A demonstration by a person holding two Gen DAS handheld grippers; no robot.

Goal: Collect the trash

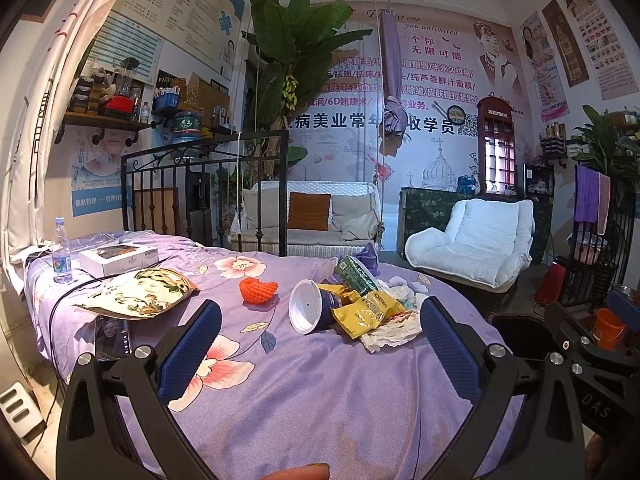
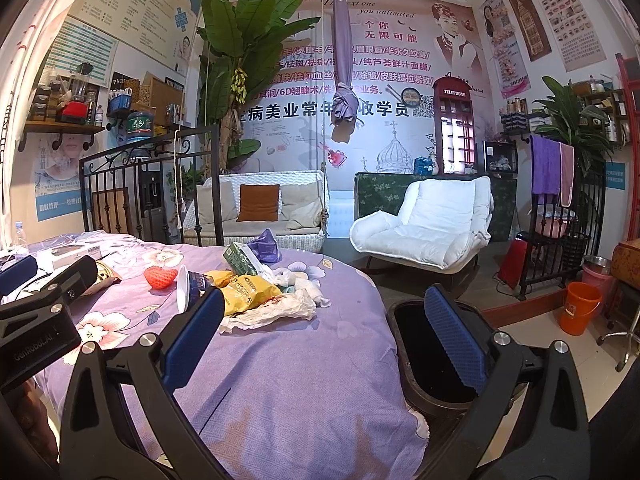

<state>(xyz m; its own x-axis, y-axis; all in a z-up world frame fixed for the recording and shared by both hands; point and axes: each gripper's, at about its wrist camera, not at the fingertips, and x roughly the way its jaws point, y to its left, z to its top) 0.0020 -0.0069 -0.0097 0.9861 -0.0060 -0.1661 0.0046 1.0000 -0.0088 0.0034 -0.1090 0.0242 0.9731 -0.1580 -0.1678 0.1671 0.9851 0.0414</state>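
Observation:
A heap of trash lies on the purple floral bedspread (image 1: 304, 396): a tipped paper cup (image 1: 310, 306), yellow snack bags (image 1: 368, 310), crumpled paper (image 1: 394, 330), a green packet (image 1: 356, 274) and a purple plastic bag (image 1: 368, 256). An orange foam net (image 1: 258, 290) rests just left of the heap. My left gripper (image 1: 320, 344) hangs open a little short of the cup, holding nothing. My right gripper (image 2: 324, 336) is open and empty too, with the cup (image 2: 190, 286) and yellow bags (image 2: 248, 290) beyond its left finger. A dark trash bin (image 2: 424, 344) stands off the bed's right edge, behind the right finger.
At the bed's left lie a floral pouch (image 1: 140, 292), a phone (image 1: 112, 336), a white box (image 1: 118, 258) and a water bottle (image 1: 61, 252). A black iron bedframe (image 1: 208, 192) rises behind. A white lounge chair (image 2: 424, 228) and an orange bucket (image 2: 578, 306) stand on the floor to the right.

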